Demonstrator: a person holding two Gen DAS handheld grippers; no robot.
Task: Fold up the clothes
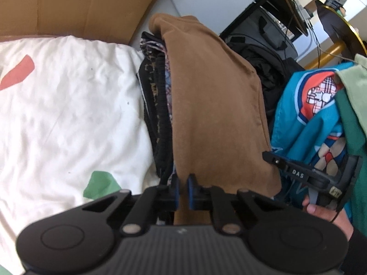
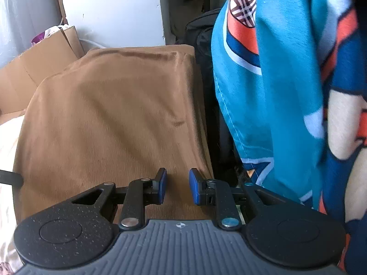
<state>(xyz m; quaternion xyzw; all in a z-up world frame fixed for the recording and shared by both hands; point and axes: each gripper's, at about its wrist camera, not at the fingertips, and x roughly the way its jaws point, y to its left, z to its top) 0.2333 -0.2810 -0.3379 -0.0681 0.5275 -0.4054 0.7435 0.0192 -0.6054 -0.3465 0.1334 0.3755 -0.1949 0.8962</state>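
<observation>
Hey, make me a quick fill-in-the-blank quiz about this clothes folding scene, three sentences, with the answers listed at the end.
1. The left gripper is pinching the near edge of a garment whose colour is ____.
2. That folded garment sits on top of a ____ of folded clothes beside the white bedding.
3. The right gripper has its jaws ____ above the same garment.

Missing words: brown; stack; open

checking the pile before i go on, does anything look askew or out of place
The brown garment lies skewed on the folded stack, its right edge overhanging the side. The left gripper is pinching its near hem.
</observation>
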